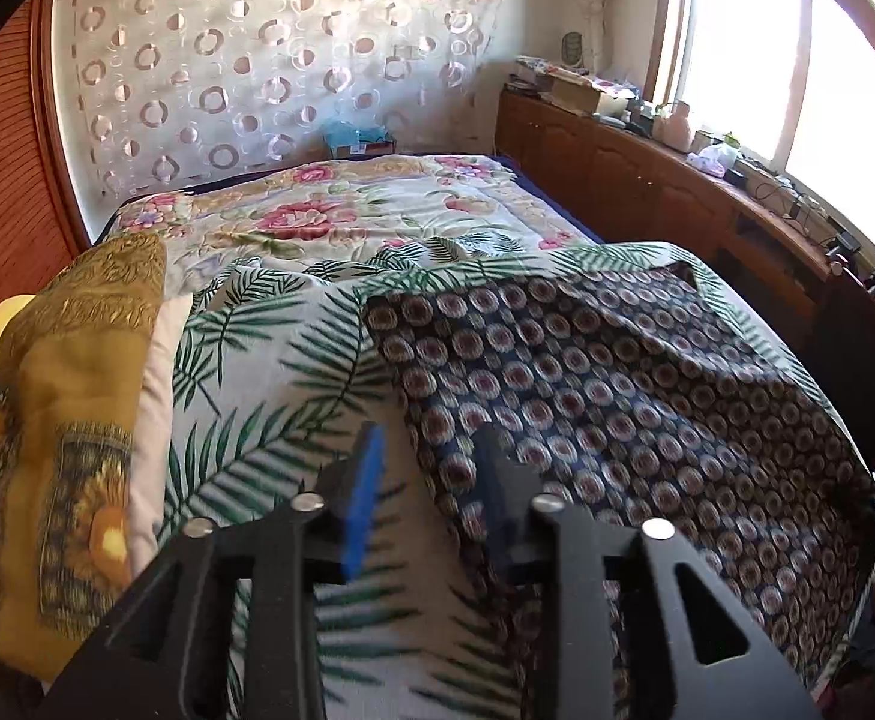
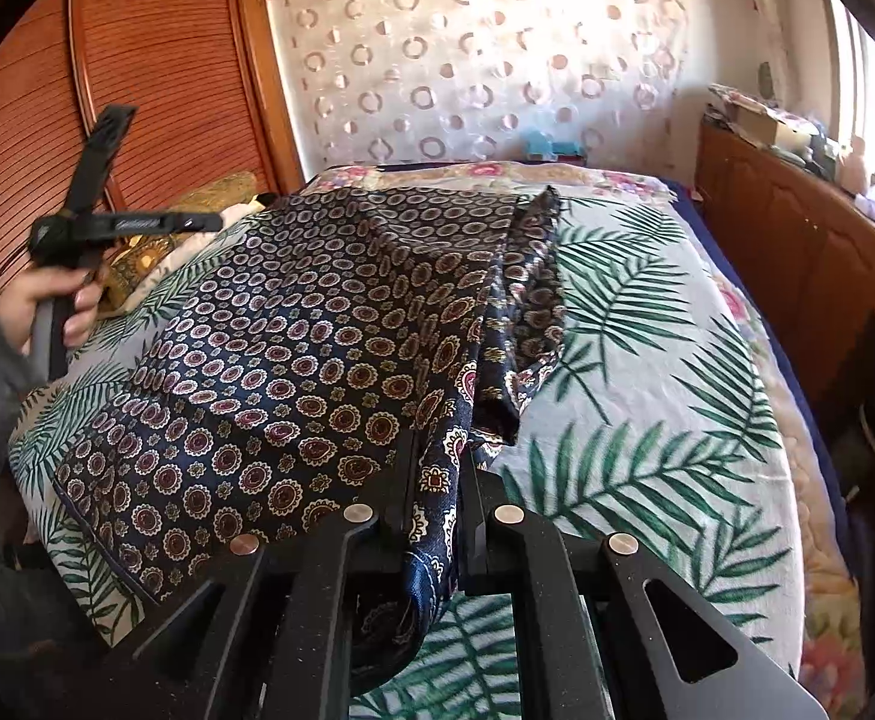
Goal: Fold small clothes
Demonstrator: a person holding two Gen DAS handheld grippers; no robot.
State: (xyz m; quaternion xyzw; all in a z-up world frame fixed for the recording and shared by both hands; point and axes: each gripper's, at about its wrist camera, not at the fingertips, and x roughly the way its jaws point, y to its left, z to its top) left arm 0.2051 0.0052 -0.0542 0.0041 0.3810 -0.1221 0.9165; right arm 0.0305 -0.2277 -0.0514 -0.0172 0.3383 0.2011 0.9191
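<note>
A dark navy garment (image 1: 617, 390) (image 2: 293, 348) printed with round medallions lies spread on a palm-leaf blanket (image 1: 257, 372) (image 2: 647, 420) on the bed. My left gripper (image 1: 431, 480) stands open just above the garment's left edge, with its blue pad (image 1: 365, 498) clear of the cloth and nothing between the fingers. My right gripper (image 2: 437, 486) is shut on a bunched fold at the garment's near right corner, and the cloth hangs down between its fingers. Past that fold, a narrow strip of the garment lies doubled over along its right side. A hand (image 2: 59, 300) holds the left gripper's handle at the far left.
A mustard pillow (image 1: 65, 390) lies along the bed's left side. Beyond the blanket lies a floral quilt (image 1: 329, 210). A wooden cabinet (image 1: 617, 168) with clutter on top runs under the window on the right. A slatted wooden door (image 2: 137, 60) stands to the left.
</note>
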